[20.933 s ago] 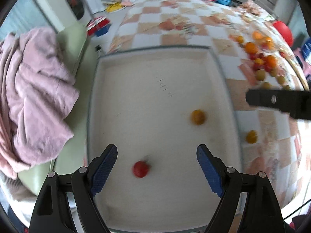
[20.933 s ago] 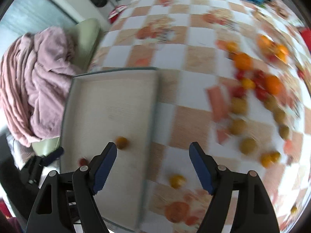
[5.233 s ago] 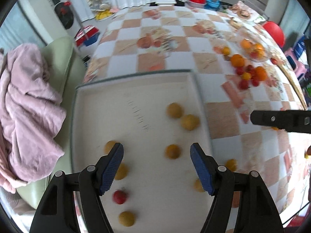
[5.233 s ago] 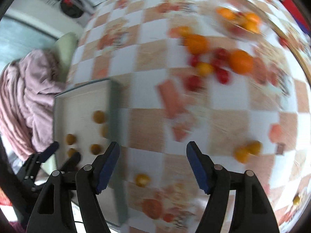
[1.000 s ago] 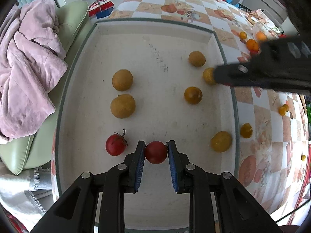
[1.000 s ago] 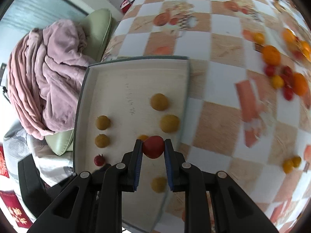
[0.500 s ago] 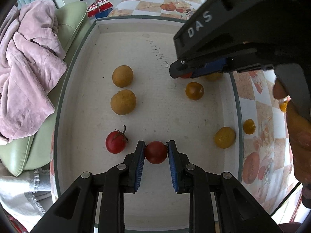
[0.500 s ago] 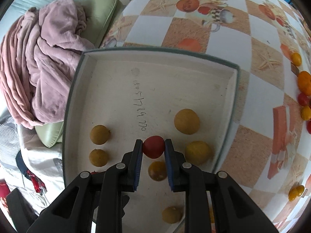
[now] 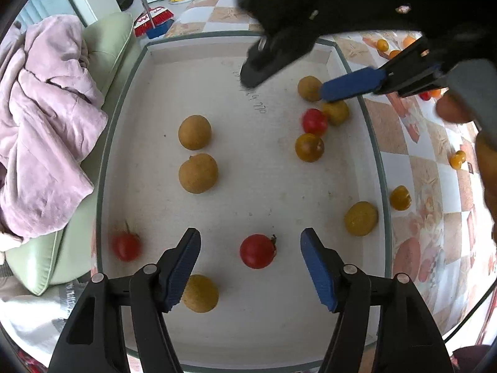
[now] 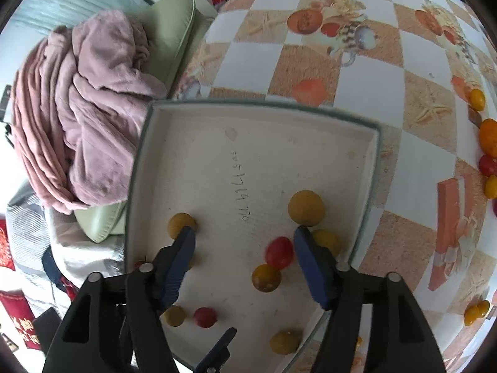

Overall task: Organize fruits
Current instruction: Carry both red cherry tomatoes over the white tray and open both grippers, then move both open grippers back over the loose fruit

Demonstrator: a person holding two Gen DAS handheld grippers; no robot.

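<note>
Inside the white tray (image 9: 377,168): brown fruits left, red tomatoes (image 9: 257,251) and yellow ones right. Left claw (image 9: 250,262) wide open, holding nothing, above one tomato. Right claw (image 10: 243,259) wide open too, empty. Right of the tray, more fruit (image 10: 489,136) lay on the table (image 10: 310,56), not yet sorted.

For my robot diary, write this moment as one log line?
left gripper: open | right gripper: open | two red cherry tomatoes: lying in white tray

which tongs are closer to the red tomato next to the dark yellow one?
Right. The right tongs hang open just above that red tomato; the left tongs sit open across the tray, around another tomato.
</note>
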